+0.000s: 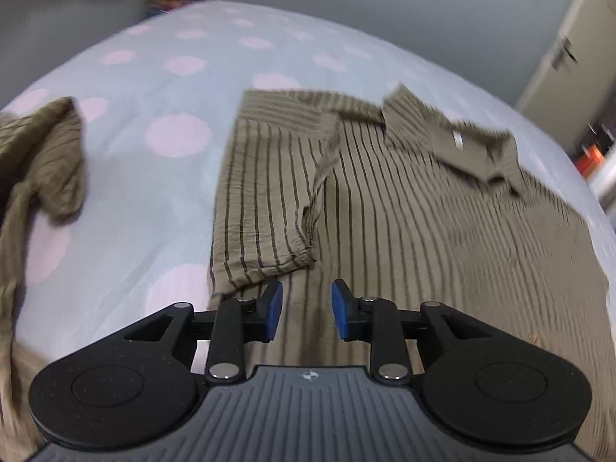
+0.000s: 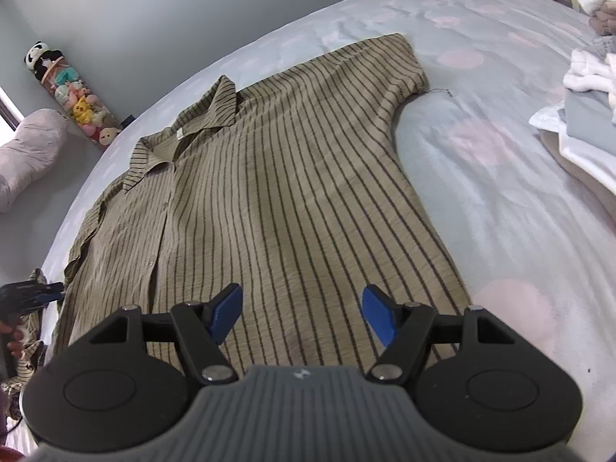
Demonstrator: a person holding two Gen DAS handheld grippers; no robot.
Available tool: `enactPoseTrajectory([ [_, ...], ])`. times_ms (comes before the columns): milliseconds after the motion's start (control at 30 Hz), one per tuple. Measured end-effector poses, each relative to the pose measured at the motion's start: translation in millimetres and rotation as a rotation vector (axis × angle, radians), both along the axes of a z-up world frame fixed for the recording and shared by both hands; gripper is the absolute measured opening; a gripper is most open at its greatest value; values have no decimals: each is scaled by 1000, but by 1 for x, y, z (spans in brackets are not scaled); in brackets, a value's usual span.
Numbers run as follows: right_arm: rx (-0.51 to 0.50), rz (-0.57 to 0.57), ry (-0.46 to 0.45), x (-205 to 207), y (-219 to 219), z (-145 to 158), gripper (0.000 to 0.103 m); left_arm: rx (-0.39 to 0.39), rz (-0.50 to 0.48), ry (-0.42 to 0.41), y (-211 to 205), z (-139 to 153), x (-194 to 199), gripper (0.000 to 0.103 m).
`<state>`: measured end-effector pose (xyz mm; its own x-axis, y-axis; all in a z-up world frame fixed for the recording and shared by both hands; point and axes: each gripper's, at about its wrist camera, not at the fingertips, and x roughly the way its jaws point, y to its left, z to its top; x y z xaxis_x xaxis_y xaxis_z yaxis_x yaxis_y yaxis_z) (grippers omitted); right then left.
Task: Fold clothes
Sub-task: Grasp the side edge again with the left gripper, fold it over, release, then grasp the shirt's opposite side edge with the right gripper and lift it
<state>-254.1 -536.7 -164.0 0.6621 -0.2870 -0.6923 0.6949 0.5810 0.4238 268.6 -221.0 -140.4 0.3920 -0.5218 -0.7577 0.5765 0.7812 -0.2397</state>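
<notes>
A tan striped shirt is laid flat, collar away from the cameras, on a bed covered in pale blue bedding with pink dots, against grey walls. The left claw is seen released above the folded-in sleeve. The right claw is held wide open, empty, over the hem; a tube of plush toys and folded linens are seen nearby.
</notes>
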Motion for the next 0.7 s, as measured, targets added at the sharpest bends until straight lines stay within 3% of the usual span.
enactPoseTrajectory([
  [167,20,-28,32,1,-2,2,72,34,55,-65,-17,13,-35,28],
  [333,4,9,47,18,-22,12,72,30,-14,-105,-30,22,-48,30],
  [400,-34,23,61,31,-44,24,72,48,-15,-132,-30,21,-48,36],
  [700,-143,-65,164,98,-204,66,70,58,24,-164,-22,14,-22,36],
])
